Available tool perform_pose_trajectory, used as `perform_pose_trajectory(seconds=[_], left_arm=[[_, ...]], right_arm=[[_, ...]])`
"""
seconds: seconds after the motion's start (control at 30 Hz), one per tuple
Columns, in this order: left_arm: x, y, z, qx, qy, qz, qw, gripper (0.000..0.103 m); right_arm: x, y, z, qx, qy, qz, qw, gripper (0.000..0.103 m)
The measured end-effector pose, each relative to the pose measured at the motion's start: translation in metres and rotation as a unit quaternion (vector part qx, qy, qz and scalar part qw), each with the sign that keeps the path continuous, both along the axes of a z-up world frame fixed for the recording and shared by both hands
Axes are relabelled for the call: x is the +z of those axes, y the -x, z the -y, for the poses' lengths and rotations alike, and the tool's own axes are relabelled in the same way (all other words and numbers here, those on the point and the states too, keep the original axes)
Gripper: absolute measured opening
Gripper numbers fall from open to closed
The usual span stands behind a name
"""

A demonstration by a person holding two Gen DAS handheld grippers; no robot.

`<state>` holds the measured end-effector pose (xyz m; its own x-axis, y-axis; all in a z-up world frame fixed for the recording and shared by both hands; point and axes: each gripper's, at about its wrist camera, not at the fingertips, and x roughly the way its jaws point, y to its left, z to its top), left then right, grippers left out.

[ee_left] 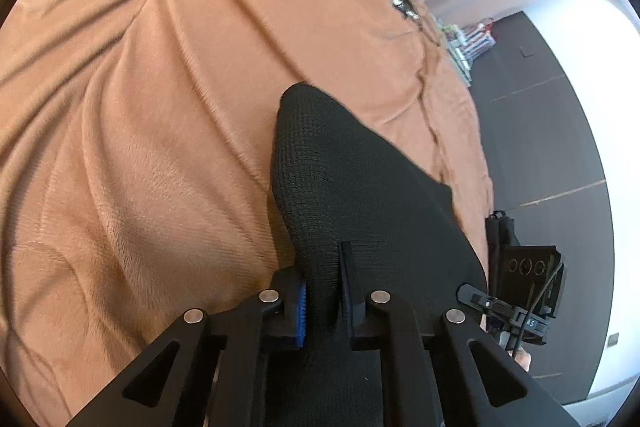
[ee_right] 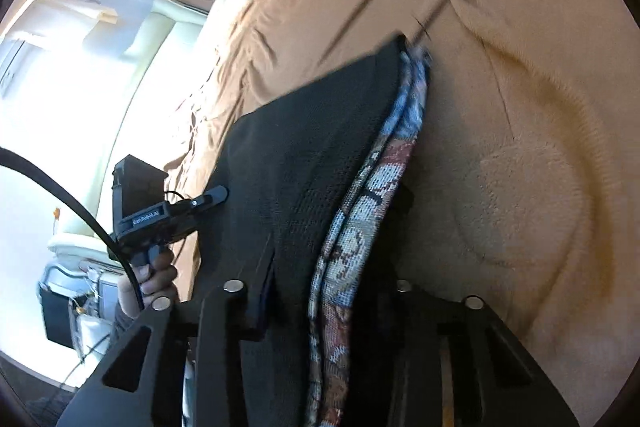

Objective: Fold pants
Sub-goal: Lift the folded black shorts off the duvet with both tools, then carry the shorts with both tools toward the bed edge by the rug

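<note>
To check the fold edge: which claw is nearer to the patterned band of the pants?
Right. The right claw closes over the patterned band; the left claw grips plain black cloth with no pattern near.

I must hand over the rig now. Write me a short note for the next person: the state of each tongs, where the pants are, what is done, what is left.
Left tongs: shut on a pinch of the black knitted pants.
Right tongs: closed on the pants' edge, where a patterned blue-and-red woven lining shows beside the black side.
Pants: held between both tongs, over the orange-brown fleece blanket on the bed.
Done: both grips are taken.
Left: probably carry the held edge over, lay it flat and smooth it. How many folds are already made cannot be told.
</note>
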<state>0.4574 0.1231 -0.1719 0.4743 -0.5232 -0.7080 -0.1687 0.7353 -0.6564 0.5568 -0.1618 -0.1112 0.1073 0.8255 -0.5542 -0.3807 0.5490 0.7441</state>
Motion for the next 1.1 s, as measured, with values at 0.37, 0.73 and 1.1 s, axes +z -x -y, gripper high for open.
perform_pose_trajectory(seconds=[0.37,0.73,1.1], left_arm=[[0.059,0.028,0.012,-0.007,-0.010,0.065,0.9978,0.011],[0.134,0.067,0.040,-0.028,-0.015,0.133,0.9906,0.011],[0.196,0.089,0.111,-0.065,-0.017,0.185,0.9804,0.011]], right_arm=[[0.063,0.061,-0.012,-0.010,0.035,0.113,0.993,0.027],[0.122,0.134,0.037,-0.038,0.034,0.207,0.977,0.026],[0.184,0.215,0.119,-0.067,0.049,0.273,0.958,0.026]])
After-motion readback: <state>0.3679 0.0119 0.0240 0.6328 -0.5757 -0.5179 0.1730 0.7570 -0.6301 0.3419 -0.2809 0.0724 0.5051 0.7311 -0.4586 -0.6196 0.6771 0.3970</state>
